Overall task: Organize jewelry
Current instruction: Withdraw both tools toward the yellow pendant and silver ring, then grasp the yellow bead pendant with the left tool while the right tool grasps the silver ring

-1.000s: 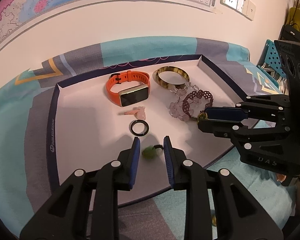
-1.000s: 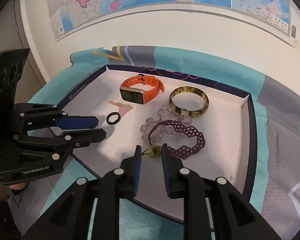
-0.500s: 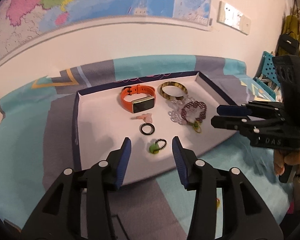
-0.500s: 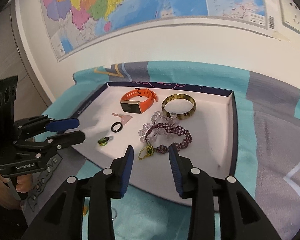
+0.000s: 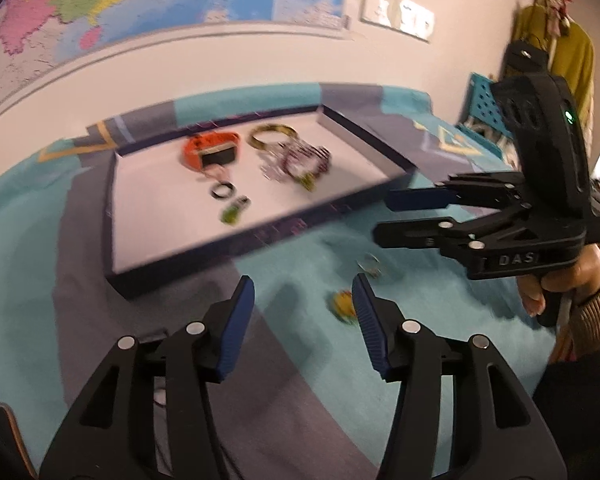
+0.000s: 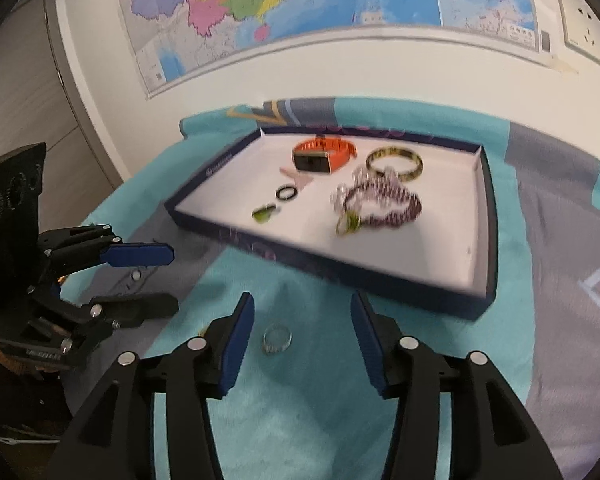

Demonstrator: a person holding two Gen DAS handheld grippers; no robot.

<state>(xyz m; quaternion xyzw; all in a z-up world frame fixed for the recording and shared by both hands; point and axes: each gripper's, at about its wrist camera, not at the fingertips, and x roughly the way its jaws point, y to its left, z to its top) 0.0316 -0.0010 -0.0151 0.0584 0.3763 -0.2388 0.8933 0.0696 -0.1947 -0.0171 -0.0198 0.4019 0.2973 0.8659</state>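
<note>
Both tools hang over the teal cloth (image 6: pixel 320 420), short of the tray (image 6: pixel 485 216). Left tool (image 5: pixel 303 300) and right tool (image 6: pixel 302 318): jaws have just been opening, nothing between the pads. Tray holds orange watch (image 6: pixel 324 156), bangle (image 6: pixel 396 163), purple bracelet (image 6: pixel 384 204), black ring (image 6: pixel 287 193), green piece (image 6: pixel 263 213). Clear ring (image 6: pixel 277 338) lies on cloth near right tool; yellow bit (image 5: pixel 342 304) near left tool. Blur throughout.
</note>
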